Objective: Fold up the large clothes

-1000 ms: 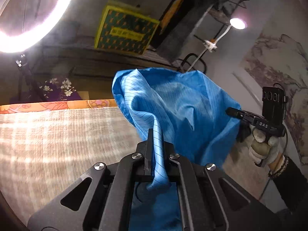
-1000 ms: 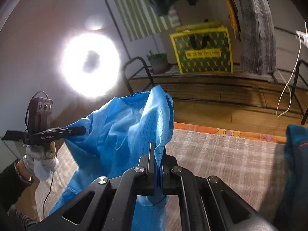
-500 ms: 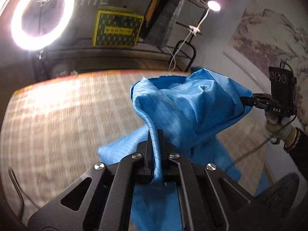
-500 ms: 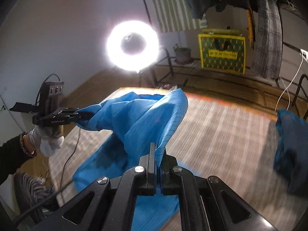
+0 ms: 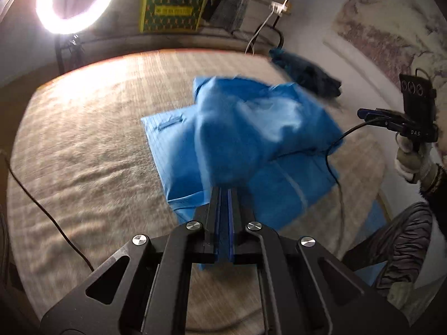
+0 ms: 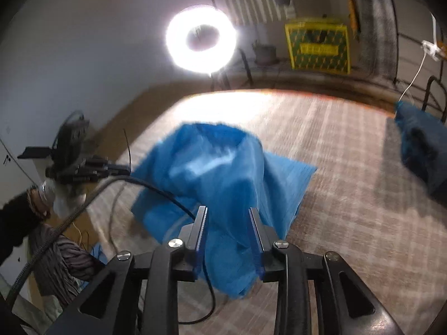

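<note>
A large bright blue garment [image 5: 251,128] lies partly spread on the beige plaid mat [image 5: 83,139], its upper part still bunched and raised. My left gripper [image 5: 225,189] is shut on a fold of it at the near edge. In the right wrist view the garment [image 6: 212,167] sits in front of and beneath my right gripper [image 6: 227,210]. That gripper's jaws are opening, and the pads stand apart without pressing the cloth. Seen from the left wrist, the right gripper [image 5: 363,114] hovers clear of the garment's right side in a gloved hand.
A dark blue garment heap [image 5: 307,75] lies at the mat's far right corner. A ring light [image 5: 72,0] and a yellow-green box [image 5: 170,11] stand beyond the mat. A black cable [image 5: 42,209] trails over the mat's left side. The person's leg [image 5: 399,245] is at the right.
Both grippers swept the hanging garment out over the mat and lowered it, so its lower part now lies flat. The right jaws have opened and let go of the cloth. The left stays shut.
</note>
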`<action>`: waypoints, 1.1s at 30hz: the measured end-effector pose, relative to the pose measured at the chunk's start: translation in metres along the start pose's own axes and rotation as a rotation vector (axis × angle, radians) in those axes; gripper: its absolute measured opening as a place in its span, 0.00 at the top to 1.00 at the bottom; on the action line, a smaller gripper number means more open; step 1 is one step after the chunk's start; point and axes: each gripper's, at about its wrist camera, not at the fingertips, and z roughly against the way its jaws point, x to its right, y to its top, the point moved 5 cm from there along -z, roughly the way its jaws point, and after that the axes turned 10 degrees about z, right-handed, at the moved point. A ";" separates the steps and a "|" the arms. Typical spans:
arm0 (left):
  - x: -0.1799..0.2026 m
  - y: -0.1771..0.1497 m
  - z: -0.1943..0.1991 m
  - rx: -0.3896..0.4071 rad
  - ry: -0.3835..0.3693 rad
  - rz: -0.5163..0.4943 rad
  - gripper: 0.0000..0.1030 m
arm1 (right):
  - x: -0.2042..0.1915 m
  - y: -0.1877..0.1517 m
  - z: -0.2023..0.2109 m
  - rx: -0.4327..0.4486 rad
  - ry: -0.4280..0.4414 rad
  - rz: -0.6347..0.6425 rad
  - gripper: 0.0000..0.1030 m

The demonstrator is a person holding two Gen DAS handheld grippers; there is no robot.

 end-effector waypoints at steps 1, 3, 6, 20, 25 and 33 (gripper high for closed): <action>0.004 -0.003 0.015 0.023 -0.005 0.008 0.99 | -0.006 0.002 0.015 0.029 -0.004 0.003 0.70; 0.011 -0.007 0.041 0.054 -0.027 0.029 0.98 | -0.021 0.008 0.043 0.085 -0.012 0.009 0.70; 0.026 -0.016 0.080 0.085 -0.051 0.039 0.97 | -0.035 0.013 0.076 0.150 -0.014 0.028 0.69; 0.097 -0.013 0.264 0.267 -0.091 0.054 0.97 | -0.091 0.023 0.238 0.378 -0.107 0.141 0.68; 0.099 0.006 0.286 0.281 -0.082 0.077 0.92 | -0.085 0.032 0.253 0.390 -0.175 0.138 0.68; 0.110 0.037 0.343 0.377 -0.011 0.032 0.57 | -0.074 0.060 0.309 0.444 -0.276 0.165 0.66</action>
